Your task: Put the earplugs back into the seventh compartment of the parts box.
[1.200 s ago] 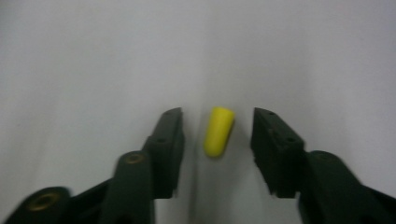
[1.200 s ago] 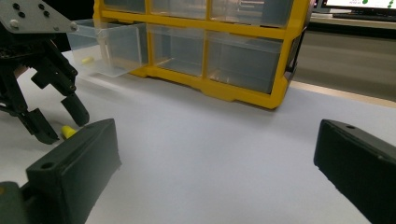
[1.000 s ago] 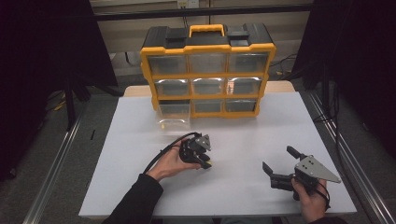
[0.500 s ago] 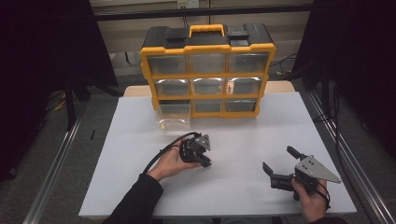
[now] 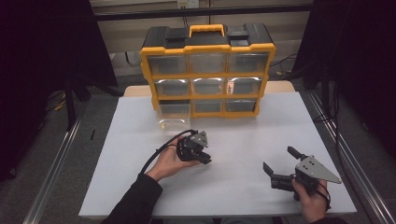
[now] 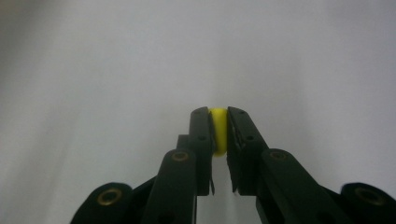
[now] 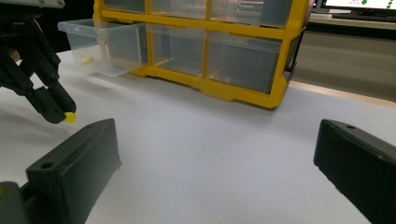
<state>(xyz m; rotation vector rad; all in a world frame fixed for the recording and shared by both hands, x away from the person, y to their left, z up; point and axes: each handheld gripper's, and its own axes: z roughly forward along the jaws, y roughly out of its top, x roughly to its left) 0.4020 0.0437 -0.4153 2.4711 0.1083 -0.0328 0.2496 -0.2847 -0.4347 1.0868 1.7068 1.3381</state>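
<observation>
Your left gripper [image 5: 204, 157] pinches the yellow piece [image 6: 217, 130]; open drawer [image 5: 173, 116] lies ahead, slightly left; right gripper [image 5: 280, 164] fingers spread wide, empty.

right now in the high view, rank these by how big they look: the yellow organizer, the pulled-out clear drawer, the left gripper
1. Yellow organizer, by far the largest.
2. Clear drawer and left gripper: these look about alike; the gripper sits nearer the camera, so I won't rank them.

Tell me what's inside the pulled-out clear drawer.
One small yellow piece lies on the floor of the open drawer. Its far corner, behind the front wall's glare, can't be made out.
</observation>
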